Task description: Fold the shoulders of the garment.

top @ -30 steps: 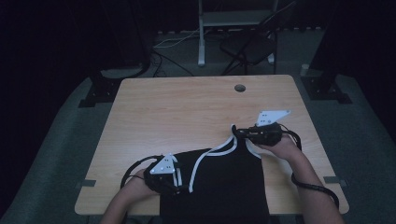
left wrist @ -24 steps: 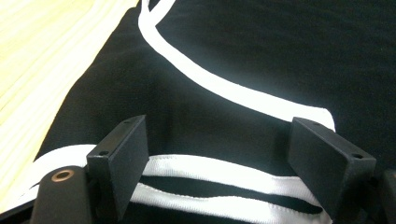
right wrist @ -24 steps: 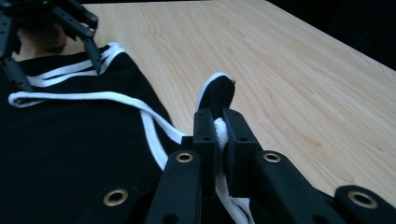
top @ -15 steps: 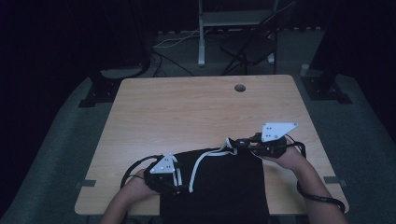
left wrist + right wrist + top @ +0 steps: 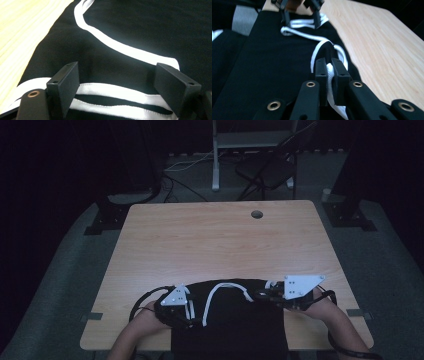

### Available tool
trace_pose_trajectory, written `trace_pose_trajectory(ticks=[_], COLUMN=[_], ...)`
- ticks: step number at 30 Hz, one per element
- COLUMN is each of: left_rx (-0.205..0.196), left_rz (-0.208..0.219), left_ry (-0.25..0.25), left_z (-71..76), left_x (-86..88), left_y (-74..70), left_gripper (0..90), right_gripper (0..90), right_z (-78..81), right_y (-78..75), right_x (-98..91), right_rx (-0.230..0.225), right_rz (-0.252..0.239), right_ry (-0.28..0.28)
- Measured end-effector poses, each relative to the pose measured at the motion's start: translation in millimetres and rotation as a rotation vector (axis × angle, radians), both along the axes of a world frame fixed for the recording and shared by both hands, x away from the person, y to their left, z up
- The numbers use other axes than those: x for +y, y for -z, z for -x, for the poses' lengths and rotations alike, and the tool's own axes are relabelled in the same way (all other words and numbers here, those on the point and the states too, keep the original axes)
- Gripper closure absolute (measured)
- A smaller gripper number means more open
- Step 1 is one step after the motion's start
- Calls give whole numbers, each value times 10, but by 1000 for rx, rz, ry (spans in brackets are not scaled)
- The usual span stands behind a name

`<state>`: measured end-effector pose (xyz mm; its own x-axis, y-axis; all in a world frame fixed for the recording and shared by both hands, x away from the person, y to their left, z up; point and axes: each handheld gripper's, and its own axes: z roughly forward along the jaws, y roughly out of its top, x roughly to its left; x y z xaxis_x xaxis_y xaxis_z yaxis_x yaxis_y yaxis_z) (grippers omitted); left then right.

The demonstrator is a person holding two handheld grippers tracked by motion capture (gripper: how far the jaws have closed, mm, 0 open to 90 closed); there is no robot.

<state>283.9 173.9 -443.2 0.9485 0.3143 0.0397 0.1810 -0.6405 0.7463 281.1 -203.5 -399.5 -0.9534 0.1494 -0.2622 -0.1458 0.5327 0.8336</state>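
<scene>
Garment (image 5: 235, 320) hem pulled nearer, lengthwise toward person.

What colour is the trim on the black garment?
White, on the trim of the garment; clearest in the left gripper view.

The garment (image 5: 235, 320) is laid on the table (image 5: 220, 240) at the lower centre of the high view, overhanging the near edge. The left gripper (image 5: 176, 307) is positioned on its lower-left part, the right gripper (image 5: 265, 292) at its right edge. A hole (image 5: 257, 214) is located in the tabletop at upper right. A chair (image 5: 267, 170) is placed beyond the table, at the frame's top.
</scene>
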Motion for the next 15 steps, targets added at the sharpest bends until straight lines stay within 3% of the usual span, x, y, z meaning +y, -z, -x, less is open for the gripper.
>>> trace_pose_trajectory(ticks=[7, 15], left_rx=[-30, -39], left_rz=[2, 5], left_ry=[15, 25], left_z=[49, 115], left_x=[14, 62], left_y=[-14, -65], left_gripper=[211, 211], right_gripper=[851, 839], right_z=[145, 295], right_y=[148, 258], right_x=[21, 64], right_rx=[-9, -12], right_rz=[59, 104], right_ry=[16, -29])
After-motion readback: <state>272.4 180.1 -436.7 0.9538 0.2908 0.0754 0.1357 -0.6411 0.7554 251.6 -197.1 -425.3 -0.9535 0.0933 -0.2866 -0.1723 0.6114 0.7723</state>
